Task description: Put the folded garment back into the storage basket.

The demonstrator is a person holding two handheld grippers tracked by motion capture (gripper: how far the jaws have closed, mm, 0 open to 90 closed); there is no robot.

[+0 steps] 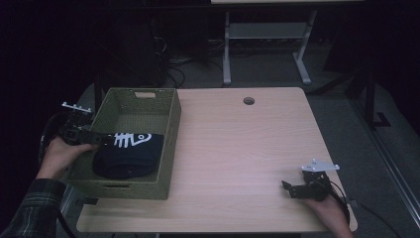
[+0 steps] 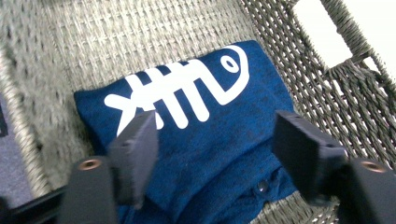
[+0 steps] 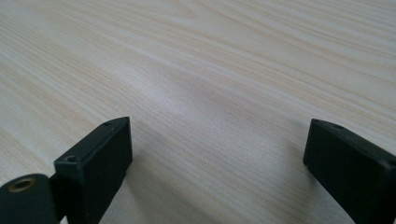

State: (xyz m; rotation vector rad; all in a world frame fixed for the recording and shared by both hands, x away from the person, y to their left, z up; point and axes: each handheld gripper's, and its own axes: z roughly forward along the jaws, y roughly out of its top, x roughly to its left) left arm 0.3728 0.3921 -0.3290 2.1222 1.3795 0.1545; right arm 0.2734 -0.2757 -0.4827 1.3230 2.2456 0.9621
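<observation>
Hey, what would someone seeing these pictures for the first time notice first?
Probably the folded navy cloth with a white fishbone print, lying in the woven basket at the table's left edge. The left gripper hangs open over it. The right gripper rests open on the bare table, near right.

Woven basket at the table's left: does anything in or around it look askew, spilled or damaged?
Nothing stands out. The folded navy cloth with a white fishbone print lies wholly inside the olive woven basket; the open left gripper hovers over it.

My folded navy cloth (image 2: 205, 135), printed with a white fish skeleton, lies flat inside the woven basket (image 1: 171, 144).
</observation>
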